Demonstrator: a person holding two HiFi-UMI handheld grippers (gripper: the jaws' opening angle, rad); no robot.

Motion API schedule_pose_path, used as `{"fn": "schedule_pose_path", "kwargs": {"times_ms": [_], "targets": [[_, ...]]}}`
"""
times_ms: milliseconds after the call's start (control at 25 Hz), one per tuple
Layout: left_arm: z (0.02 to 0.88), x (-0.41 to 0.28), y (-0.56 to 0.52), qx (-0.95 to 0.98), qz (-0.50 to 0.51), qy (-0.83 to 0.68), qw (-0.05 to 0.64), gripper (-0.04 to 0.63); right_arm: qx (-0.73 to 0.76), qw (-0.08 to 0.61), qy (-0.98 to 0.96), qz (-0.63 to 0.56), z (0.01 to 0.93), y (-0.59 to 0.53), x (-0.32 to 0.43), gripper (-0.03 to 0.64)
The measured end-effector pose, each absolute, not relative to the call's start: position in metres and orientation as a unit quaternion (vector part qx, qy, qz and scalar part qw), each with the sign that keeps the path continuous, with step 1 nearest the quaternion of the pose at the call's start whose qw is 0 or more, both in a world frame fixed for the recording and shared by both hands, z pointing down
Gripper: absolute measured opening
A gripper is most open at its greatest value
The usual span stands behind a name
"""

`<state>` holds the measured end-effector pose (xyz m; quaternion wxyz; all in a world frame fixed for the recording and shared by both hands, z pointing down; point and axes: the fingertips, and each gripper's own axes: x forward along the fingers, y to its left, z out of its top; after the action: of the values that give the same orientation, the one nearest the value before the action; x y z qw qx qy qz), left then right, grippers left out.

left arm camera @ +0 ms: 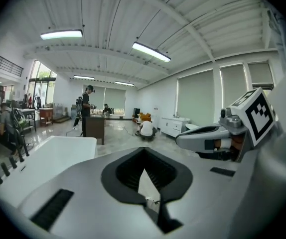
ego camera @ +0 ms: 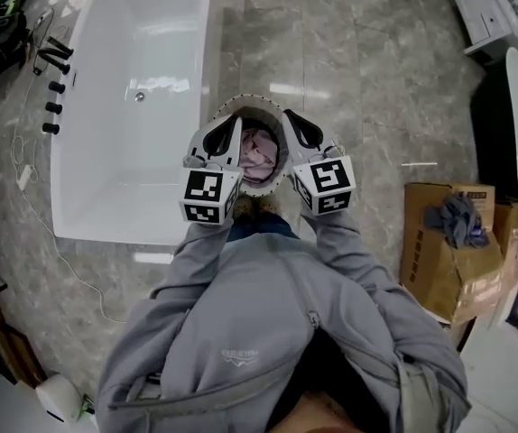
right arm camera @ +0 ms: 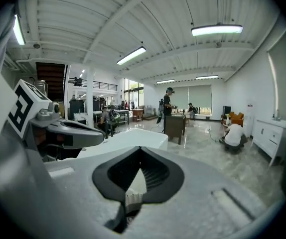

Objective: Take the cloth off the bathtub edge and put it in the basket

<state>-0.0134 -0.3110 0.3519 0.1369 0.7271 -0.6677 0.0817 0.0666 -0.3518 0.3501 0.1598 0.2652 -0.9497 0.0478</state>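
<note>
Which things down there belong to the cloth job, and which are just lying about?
Job: pink cloth, lying in the basket; bathtub; left gripper and right gripper, both shut and empty.
Lying about: cardboard box, grey-blue rag on it, floor cable, tub taps.

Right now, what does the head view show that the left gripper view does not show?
Only the head view: the basket with the pink cloth inside, and a cardboard box. Only the left gripper view: ceiling lights and a standing person far across the room. Both: the white bathtub and the right gripper.
</note>
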Motion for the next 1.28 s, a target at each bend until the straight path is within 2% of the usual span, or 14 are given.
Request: {"fn": "schedule_pose_path", "kwargs": {"times_ms": [520, 1280], "targets": [[0.261, -0.009, -0.299, 0.707, 0.032, -0.705, 0.048, 0.005, 0.312, 0.072, -0.947, -0.026, 0.254, -0.338, 0.082, 0.005], [0.262, 0.011, -0.280, 0.706, 0.038, -0.706, 0.038, 0.005, 0.308, 0.069, -0.949, -0.022, 0.264, -0.321, 0.099, 0.005]]}}
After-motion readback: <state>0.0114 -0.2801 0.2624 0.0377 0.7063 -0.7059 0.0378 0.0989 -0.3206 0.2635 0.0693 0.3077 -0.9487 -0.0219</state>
